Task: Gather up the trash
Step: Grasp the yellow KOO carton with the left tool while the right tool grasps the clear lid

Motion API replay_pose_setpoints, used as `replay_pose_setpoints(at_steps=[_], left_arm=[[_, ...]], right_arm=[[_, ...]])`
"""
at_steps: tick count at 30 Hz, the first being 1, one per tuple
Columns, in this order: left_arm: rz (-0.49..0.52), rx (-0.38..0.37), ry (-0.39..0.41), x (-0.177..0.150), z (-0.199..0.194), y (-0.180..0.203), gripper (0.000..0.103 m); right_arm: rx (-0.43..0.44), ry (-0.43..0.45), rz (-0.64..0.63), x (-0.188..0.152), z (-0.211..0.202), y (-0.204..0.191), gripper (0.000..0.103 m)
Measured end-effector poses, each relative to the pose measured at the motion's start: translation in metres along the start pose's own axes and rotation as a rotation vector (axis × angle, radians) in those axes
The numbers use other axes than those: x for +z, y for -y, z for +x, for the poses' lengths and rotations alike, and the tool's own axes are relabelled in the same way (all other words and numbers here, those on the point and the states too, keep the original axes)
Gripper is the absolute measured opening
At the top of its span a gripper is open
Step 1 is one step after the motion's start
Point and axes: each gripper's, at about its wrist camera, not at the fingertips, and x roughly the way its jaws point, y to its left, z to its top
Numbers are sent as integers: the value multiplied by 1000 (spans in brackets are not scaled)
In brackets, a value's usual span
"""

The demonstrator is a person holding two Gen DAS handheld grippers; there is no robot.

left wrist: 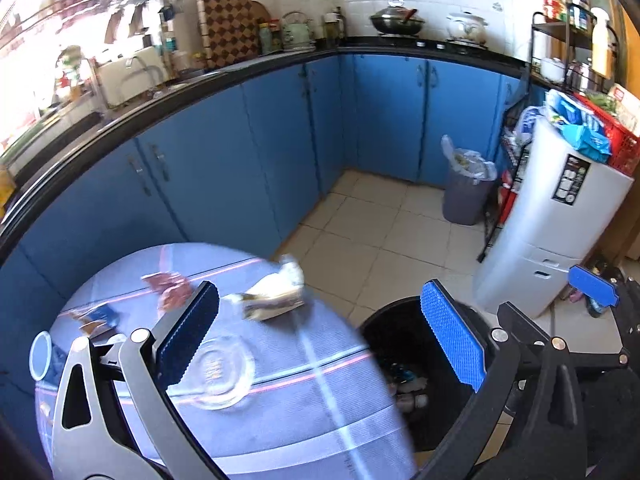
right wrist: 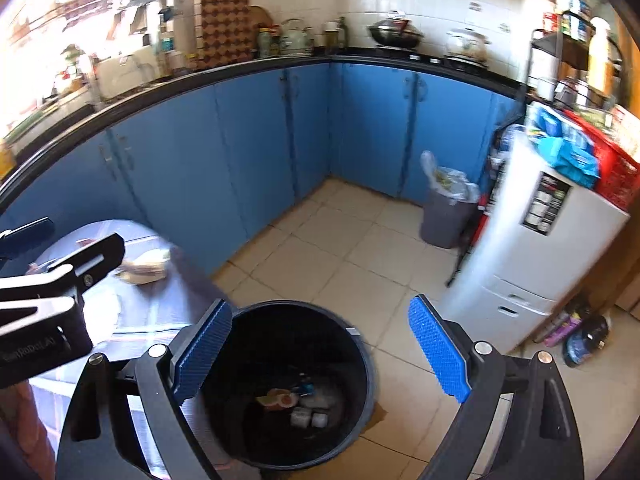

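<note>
Jaws gape empty on both grippers; swing the left gripper [left wrist: 320, 336] squarely over the wrapper [left wrist: 276, 296], away from the bin [right wrist: 296, 384].

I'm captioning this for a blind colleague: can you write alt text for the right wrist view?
The open right gripper hangs empty over a black bin with scraps at its bottom. The left gripper reaches over a round table strewn with trash, in a blue-cabinet kitchen.

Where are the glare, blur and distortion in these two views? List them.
Left wrist: window blown out white at upper left; table and wrappers motion-smeared; counter bowed by the fisheye. Right wrist: same window glare; fridge edge smeared; black bin interior dim but readable.
</note>
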Motion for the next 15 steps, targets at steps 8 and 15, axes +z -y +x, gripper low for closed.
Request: replay_pose_setpoints(at_steps=[8,15], left_arm=[[-101,165,-45,-41,-12,-85,100],[-239,428,-103,-94,-33,-182,100]], right_arm=[[158,-54,-102,-8,14,-81,88],[274,-112,-211,-26,32,-163,88]])
